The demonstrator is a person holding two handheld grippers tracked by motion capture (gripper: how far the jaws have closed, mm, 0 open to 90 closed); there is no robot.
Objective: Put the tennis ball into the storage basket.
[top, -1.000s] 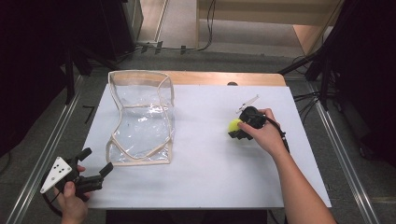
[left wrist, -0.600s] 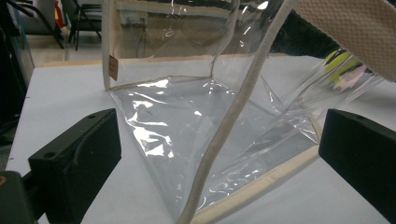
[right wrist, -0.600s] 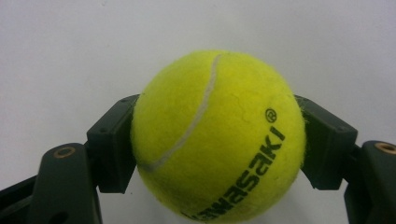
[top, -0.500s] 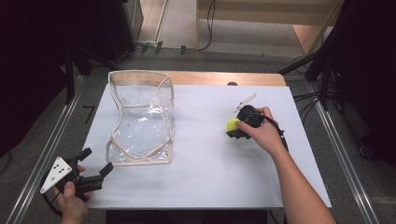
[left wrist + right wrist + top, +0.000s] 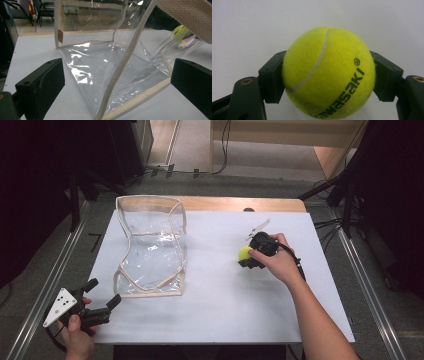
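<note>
Here, close to the person, the left gripper [image 5: 102,303] waits with its jaws wide apart and nothing between them, just in front of the near corner of the clear bag [image 5: 150,255]. The bag stands on the white table [image 5: 220,310], its near end low and crumpled, its far end held up by the cloth edge. Farther off, to the right of the bag and well apart from it, the right gripper [image 5: 246,256] has its jaws pressed on both sides of the yellow tennis ball [image 5: 244,252], low over the table. The work looks like putting the ball into the bag. The ball could slip out, I think, because it is round and fuzzy and the jaws hold it only at two small spots; a quick swing could shake it loose, and then it would roll away over the flat table. The bag could cause trouble too: it is thin and floppy, so if the left gripper does not hold its edge, the ball may push the bag along or fold its side in. The right gripper view shows the black pads squeezing the ball [image 5: 328,72] and the black letters on it, which look tiny from the high view. The left gripper view shows the bag's shiny folds [image 5: 100,75] and the ball through the clear plastic, and the high view shows how far the ball sits from the bag.
</note>
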